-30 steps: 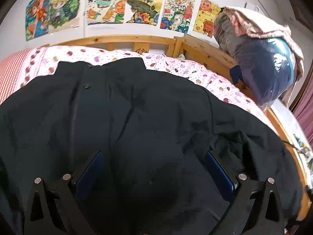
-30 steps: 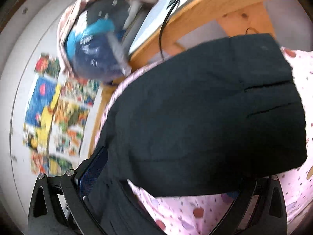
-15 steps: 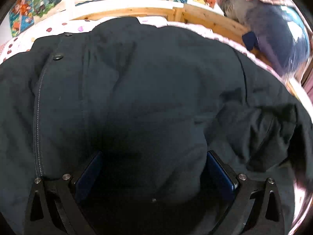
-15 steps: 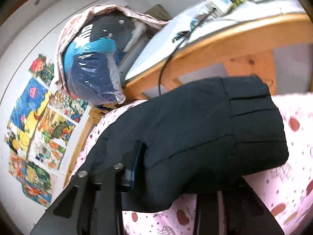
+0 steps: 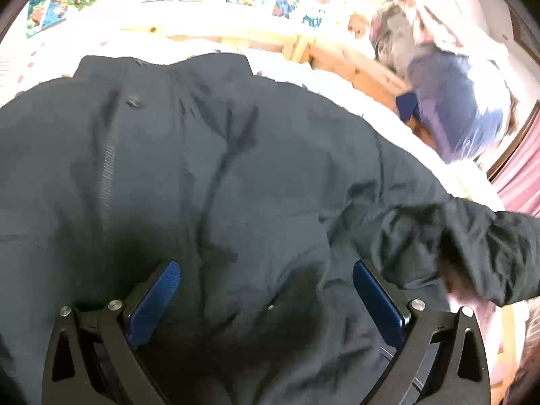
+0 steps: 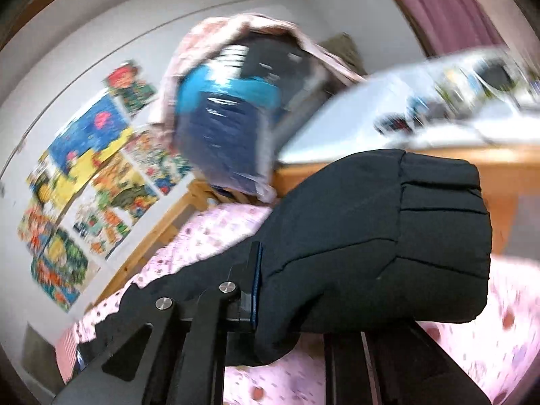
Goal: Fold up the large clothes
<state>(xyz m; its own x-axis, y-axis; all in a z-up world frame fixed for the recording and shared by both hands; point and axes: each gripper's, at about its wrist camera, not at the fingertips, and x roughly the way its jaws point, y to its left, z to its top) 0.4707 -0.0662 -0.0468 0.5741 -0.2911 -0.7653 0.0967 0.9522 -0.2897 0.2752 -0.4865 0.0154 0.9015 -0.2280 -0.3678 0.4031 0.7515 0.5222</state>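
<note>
Closest to the left wrist camera, the left tool (image 5: pixel 266 287) stands with its two blue pads (image 5: pixel 153 298) spread wide, the fabric of the dark jacket (image 5: pixel 209 175) lying under and between them; whether the pads touch the cloth cannot be told. The jacket is spread front-up across the bed (image 5: pixel 337 81), its zip line and a snap button (image 5: pixel 133 102) running up the left part of the view and its collar at the far edge. To the right, one sleeve (image 5: pixel 486 233) is lifted off the pink spotted sheet.

In the right wrist view, the right tool (image 6: pixel 303 303) is pinched narrow on that sleeve (image 6: pixel 371 236), the blue pad (image 6: pixel 257 283) pressed against the padded cloth, and the cuff end sticks out beyond the fingers above the sheet (image 6: pixel 506 320). Much of this view is blurred.

Farther off come the wooden bed frame (image 5: pixel 357 64), a plastic-wrapped bundle of bedding (image 6: pixel 233 128) piled at the bed's corner, and colourful drawings (image 6: pixel 98 175) stuck on the white wall. A desk (image 6: pixel 388 128) with blurred items stands beyond the bed frame, and a pink curtain (image 6: pixel 449 3) hangs behind it.
</note>
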